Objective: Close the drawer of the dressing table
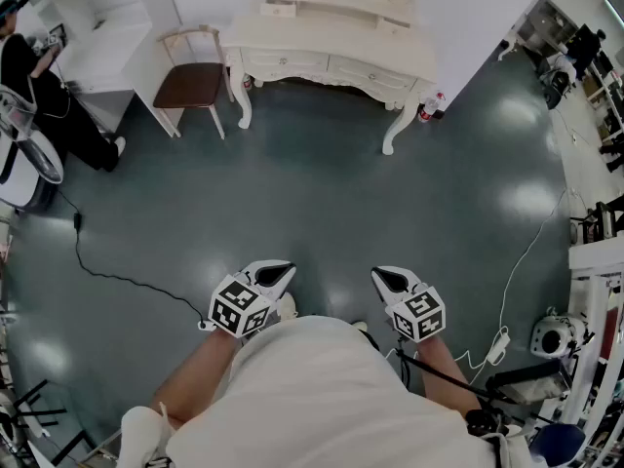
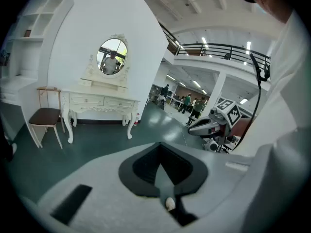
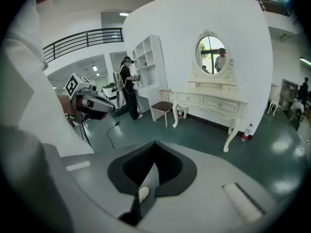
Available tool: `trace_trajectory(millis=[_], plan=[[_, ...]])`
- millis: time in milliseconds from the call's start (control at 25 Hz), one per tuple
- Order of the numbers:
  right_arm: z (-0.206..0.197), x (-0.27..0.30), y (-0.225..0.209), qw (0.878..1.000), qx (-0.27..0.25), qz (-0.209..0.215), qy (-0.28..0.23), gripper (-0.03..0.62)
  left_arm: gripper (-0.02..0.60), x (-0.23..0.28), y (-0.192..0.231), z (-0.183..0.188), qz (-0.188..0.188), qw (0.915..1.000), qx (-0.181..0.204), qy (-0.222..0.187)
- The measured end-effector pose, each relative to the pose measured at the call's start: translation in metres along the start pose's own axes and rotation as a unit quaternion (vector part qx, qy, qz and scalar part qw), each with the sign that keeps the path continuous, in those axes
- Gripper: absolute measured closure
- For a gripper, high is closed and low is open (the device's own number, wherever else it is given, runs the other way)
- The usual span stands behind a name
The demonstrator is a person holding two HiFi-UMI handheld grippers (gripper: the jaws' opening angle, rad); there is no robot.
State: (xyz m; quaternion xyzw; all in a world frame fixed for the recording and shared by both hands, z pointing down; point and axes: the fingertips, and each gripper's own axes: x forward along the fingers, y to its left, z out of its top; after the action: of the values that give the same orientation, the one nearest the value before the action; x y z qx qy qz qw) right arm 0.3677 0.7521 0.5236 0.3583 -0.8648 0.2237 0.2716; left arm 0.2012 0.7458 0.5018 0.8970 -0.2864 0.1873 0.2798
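Observation:
The cream dressing table (image 1: 331,52) stands far across the floor against the white wall, with an oval mirror (image 2: 112,56) above it. Its two front drawers (image 1: 285,63) look flush. A small upper drawer (image 1: 278,10) left of the mirror base seems to stick out a little. Both grippers hang close to the person's body, well short of the table. My left gripper (image 1: 278,273) (image 2: 160,147) is shut and holds nothing. My right gripper (image 1: 388,279) (image 3: 155,144) is also shut and holds nothing. Each one shows in the other's view, the right gripper (image 2: 204,126) and the left gripper (image 3: 92,103).
A brown-seated chair (image 1: 192,81) stands left of the table beside a white shelf unit (image 1: 97,27). A person in black (image 1: 39,76) stands at the far left. A cable (image 1: 107,271) trails over the green floor. A bottle (image 1: 434,105) sits by the right table leg, and equipment (image 1: 585,339) stands at the right.

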Motion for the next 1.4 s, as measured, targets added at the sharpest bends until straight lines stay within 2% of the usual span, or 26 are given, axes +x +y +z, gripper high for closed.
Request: trace_trajectory(millis=[200,360,560,720,800,920,1000,1120,1400], plan=[[0.038,0.032,0.015,1.0,-0.008,0.006,-0.002,0.595,0.58,-0.024,0.035,0.017,-0.003,1.0,-0.003,-0.009],[0.065,0.052,0.03,1.0,-0.015,0.02,0.002,0.595,0.58,-0.04,0.063,0.028,0.013,0.9997,-0.013,-0.015],[0.076,0.088,0.026,0.998,-0.041,0.036,0.016,0.595,0.58,-0.03,0.097,0.028,0.023,0.9992,-0.018,-0.026],[0.098,0.127,-0.009,0.997,-0.065,0.043,0.011,0.592,0.58,-0.011,0.135,0.048,0.058,0.9975,-0.016,-0.038],[0.114,0.149,-0.031,0.996,-0.067,0.05,0.003,0.531,0.58,-0.003,0.155,0.061,0.076,0.996,-0.018,-0.044],[0.157,0.183,-0.073,0.995,-0.073,0.061,-0.01,0.554,0.569,0.013,0.192,0.094,0.103,0.9931,-0.029,-0.048],[0.195,0.203,-0.103,0.994,-0.078,0.071,-0.022,0.592,0.561,0.025,0.215,0.125,0.116,0.9917,-0.032,-0.046],[0.24,0.228,-0.145,0.992,-0.078,0.092,-0.033,0.594,0.58,0.044,0.244,0.168,0.132,0.9902,-0.028,-0.037],[0.28,0.294,-0.219,0.989,-0.081,0.119,-0.012,0.595,0.58,0.087,0.303,0.229,0.154,0.9868,-0.038,-0.033]])
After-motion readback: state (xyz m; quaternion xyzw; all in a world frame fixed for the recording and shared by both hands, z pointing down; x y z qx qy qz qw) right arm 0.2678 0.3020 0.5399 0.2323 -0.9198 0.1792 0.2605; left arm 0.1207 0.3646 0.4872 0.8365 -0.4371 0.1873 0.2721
